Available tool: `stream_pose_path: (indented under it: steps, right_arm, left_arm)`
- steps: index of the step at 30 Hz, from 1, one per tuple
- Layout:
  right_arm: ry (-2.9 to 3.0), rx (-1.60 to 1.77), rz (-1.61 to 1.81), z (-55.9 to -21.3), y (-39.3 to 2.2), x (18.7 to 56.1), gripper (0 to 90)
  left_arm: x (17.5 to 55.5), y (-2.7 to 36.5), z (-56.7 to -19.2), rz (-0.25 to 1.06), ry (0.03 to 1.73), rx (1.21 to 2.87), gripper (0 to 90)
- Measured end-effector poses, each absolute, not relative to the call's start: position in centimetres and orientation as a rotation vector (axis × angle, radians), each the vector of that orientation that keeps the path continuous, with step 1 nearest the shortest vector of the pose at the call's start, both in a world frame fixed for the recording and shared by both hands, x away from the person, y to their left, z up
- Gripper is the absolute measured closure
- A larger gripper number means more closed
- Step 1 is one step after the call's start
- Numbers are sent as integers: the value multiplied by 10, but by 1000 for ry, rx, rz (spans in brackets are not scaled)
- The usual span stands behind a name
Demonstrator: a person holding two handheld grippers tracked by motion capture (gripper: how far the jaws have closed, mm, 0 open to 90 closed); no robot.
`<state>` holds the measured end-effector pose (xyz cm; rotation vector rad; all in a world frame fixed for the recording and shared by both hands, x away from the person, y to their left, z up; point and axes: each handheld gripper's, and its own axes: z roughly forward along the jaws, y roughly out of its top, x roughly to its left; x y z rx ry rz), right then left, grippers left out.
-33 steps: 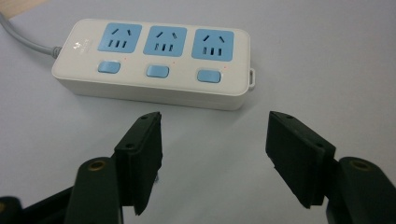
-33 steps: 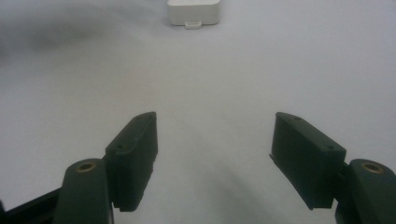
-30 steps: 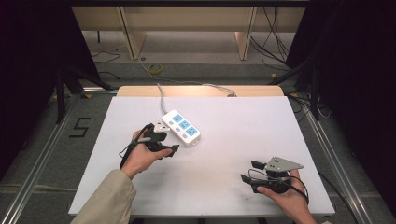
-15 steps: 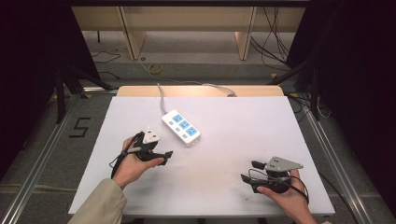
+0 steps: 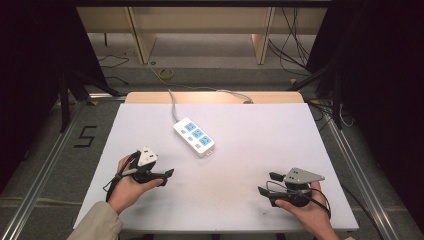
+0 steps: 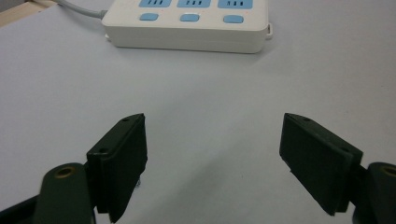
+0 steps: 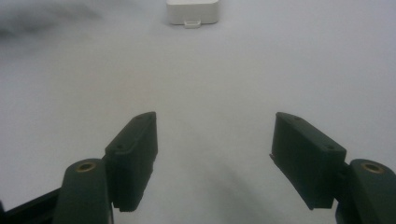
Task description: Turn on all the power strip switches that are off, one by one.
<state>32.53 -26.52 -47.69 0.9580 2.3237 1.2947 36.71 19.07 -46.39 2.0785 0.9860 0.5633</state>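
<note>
A white power strip [image 5: 194, 136] with blue sockets lies left of the table's middle, and its grey cable [image 5: 172, 102] runs off over the far edge. My left gripper [image 5: 165, 177] rests near the front left, short of the strip, jaws pointing right. Its jaws have just been opening and stand wide with nothing between them [image 6: 212, 163]; the strip [image 6: 187, 28] lies ahead of them. My right gripper [image 5: 265, 183] sits low at the front right, open and empty [image 7: 215, 158], with the strip's end [image 7: 191, 11] far ahead.
The white table top [image 5: 260, 135] has a wooden strip [image 5: 215, 97] along its far edge. Metal rails [image 5: 45, 160] flank it on both sides. A "5" mark [image 5: 85, 136] is on the floor at the left, with cables on the floor behind.
My left hand has drawn back from the power strip toward the table's front left, and its jaws have spread wider. The right hand has stayed put.
</note>
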Motion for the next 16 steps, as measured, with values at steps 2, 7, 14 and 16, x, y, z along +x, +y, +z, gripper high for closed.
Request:
stream_pose_path:
  steps: [2,7,14,16]
  right_arm:
    - [2324,957,1294,-477,-265,325,322]
    - [2325,953,1296,-477,-264,326,322]
    - [2322,955,1293,-476,-266,325,321]
    - [2323,952,1294,-476,-266,325,322]
  left_arm:
    - [363,195,-466,566,998,2066,231]
    - [354,201,-472,583,1029,2061,234]
    - [348,209,-476,624,1069,2057,232]
    - [349,212,-479,639,1104,2062,231]
